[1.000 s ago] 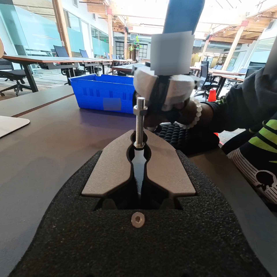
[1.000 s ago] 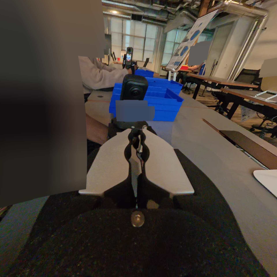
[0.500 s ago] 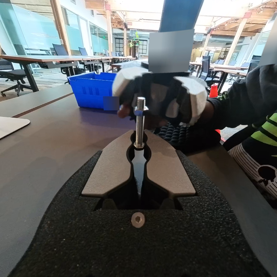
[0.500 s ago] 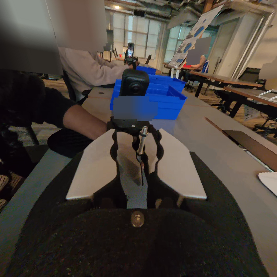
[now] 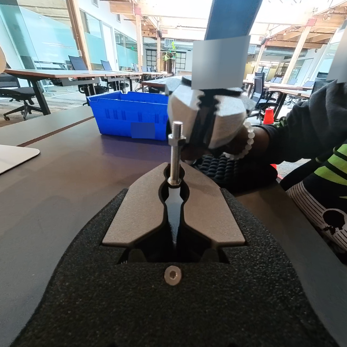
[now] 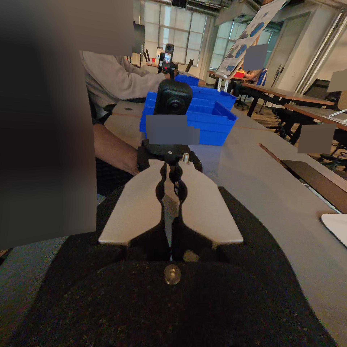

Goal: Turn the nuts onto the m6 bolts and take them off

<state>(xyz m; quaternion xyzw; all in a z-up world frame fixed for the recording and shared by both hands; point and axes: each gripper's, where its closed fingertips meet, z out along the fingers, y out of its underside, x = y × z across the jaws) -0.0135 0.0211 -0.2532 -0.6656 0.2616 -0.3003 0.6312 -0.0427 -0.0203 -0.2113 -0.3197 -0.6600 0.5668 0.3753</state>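
My left gripper (image 5: 174,177) is shut on a silver bolt (image 5: 175,159) just above its head and holds it upright over the dark table (image 5: 56,187). A silver nut (image 5: 176,139) sits on the thread a little below the bolt's top. My right gripper (image 6: 171,166) faces the left one, rolled slightly, and is closed at the nut from behind. In the right wrist view the bolt's top (image 6: 185,156) pokes up just past my right fingertip (image 6: 181,165), and the nut is mostly hidden under that fingertip.
A blue bin (image 5: 127,116) stands behind the bolt on the table and also shows in the right wrist view (image 6: 212,129). A white pad (image 5: 15,157) lies at the left edge. A black ribbed cushion (image 5: 219,169) and the person's sleeve (image 5: 300,127) are at the right. Tip to tip, the grippers are about 6 centimeters apart.
My right gripper opened wide around the bolt half a second ago and has closed again at the nut. The left gripper has kept the bolt upright in the same place.
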